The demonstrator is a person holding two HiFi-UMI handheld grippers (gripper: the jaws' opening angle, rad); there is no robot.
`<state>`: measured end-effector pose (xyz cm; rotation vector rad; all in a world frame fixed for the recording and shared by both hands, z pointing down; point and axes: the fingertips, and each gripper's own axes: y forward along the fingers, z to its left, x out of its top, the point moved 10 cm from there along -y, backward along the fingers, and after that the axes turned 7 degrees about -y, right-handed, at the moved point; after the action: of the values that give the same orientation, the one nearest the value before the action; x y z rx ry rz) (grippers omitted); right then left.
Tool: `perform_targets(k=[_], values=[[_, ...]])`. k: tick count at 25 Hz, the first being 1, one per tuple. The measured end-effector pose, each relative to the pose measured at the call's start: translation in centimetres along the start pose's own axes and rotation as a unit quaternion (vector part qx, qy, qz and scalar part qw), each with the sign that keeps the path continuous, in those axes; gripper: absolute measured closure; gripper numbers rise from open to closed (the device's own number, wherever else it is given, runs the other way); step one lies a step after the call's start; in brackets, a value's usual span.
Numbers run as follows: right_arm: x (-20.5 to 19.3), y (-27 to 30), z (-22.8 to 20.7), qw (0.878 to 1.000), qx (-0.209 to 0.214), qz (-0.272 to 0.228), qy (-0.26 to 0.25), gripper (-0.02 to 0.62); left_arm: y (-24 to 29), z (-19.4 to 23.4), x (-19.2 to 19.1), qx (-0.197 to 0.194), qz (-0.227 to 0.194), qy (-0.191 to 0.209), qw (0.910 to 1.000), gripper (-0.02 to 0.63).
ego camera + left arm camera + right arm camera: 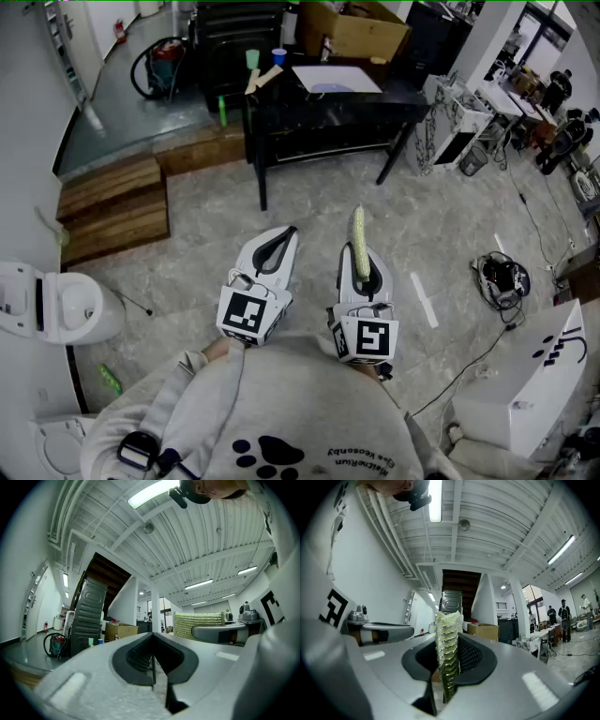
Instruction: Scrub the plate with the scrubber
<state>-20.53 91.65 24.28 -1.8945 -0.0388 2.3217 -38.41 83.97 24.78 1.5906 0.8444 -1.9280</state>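
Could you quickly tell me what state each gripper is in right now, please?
Left gripper: closed, nothing between its jaws.
Right gripper: closed on the green scrubber, which sticks out past the jaws.

Yellow-green scrubber (358, 230) stands edgewise, pinched in the right hand-held gripper (363, 270).
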Motion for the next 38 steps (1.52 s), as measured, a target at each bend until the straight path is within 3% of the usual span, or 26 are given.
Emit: perform_targets(k=[7, 14, 23, 31, 38], values=[[0.1, -0.9, -1.6, 1.0, 0.003, -0.012, -0.012, 0.529, 0.4, -1.4, -0.2, 0.005, -0.007, -0.001, 1.0, 0.601], [-0.2, -1.4, -2.7, 0.999, 0.015, -0.026, 0.019, 0.529, 0.8, -2.4, -0.8, 0.004, 0.002, 0.004, 1.0, 0.601], [-1.9, 0.8, -3.0, 1.0, 0.017, -0.004, 0.026, 0.528, 2.8, -0.8, -2.1, 0.003, 0.026, -0.01, 0.9996, 0.601], [-4.5, 7.6, -5.1, 0.999, 0.007, 0.018, 0.037, 0.528, 9.4, 3.4, -3.5, -0.003, 0.043, -0.027, 0.9987, 0.601], [-6.1, 17.2, -7.4, 0.999, -0.005, 0.019, 0.049, 0.528, 17.9, 9.6, -3.4, -0.015, 0.044, -0.021, 0.9987, 0.601]])
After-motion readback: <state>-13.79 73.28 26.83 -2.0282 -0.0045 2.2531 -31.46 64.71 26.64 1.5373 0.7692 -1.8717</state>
